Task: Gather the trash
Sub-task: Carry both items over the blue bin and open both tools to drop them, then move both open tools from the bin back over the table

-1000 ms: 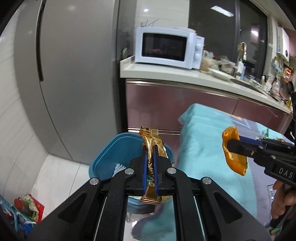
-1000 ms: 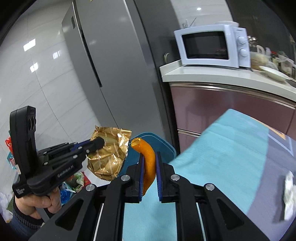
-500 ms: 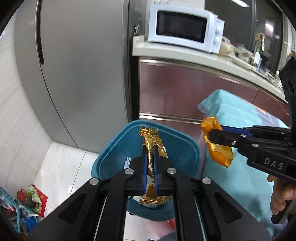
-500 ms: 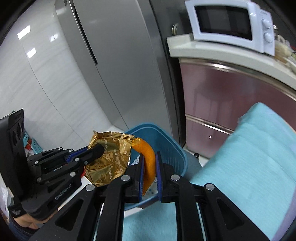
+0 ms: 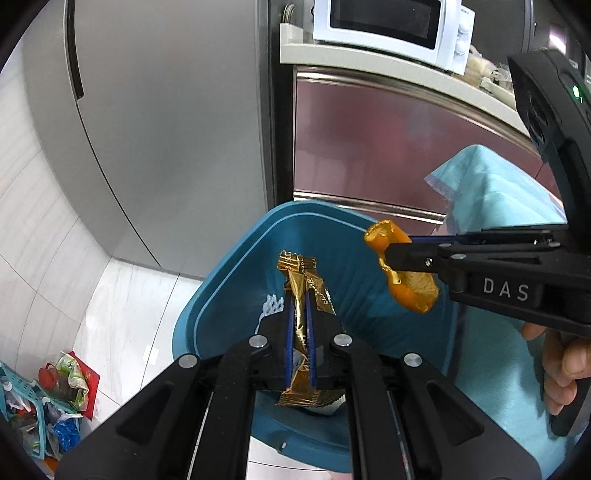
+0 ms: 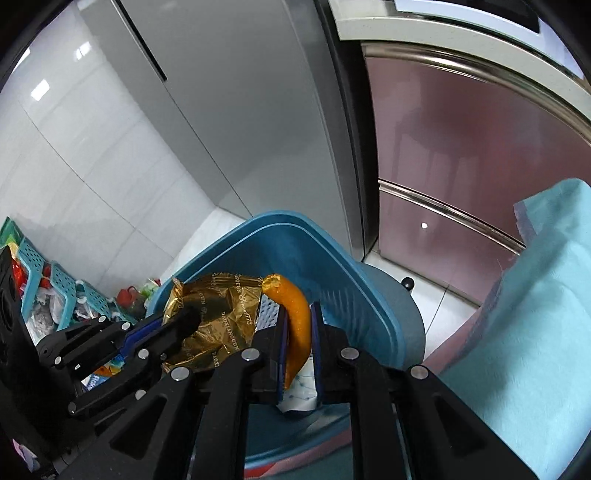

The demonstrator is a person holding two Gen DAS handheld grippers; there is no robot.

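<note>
My left gripper [image 5: 300, 314] is shut on a crumpled gold snack wrapper [image 5: 303, 291], held over the open blue trash bin [image 5: 236, 273]. In the right wrist view the same wrapper [image 6: 218, 321] hangs from the left gripper [image 6: 186, 314] above the bin [image 6: 354, 280]. My right gripper [image 6: 297, 325] is shut on a curled orange peel [image 6: 295, 314], also above the bin's mouth. From the left wrist view the peel [image 5: 406, 280] sticks out of the right gripper [image 5: 388, 254] over the bin's right side. White trash lies inside the bin.
The bin stands on a pale tiled floor beside a grey fridge [image 5: 166, 129] and a maroon cabinet [image 5: 388, 147] with a microwave [image 5: 384, 29] on top. A table under a teal cloth [image 6: 535, 295] is at the right. Baskets with bags [image 5: 33, 402] sit at the lower left.
Both grippers have moved forward and down toward the bin, which now fills the lower middle of both views. The wrapper and the peel stay gripped; the table has slid off to the right.
</note>
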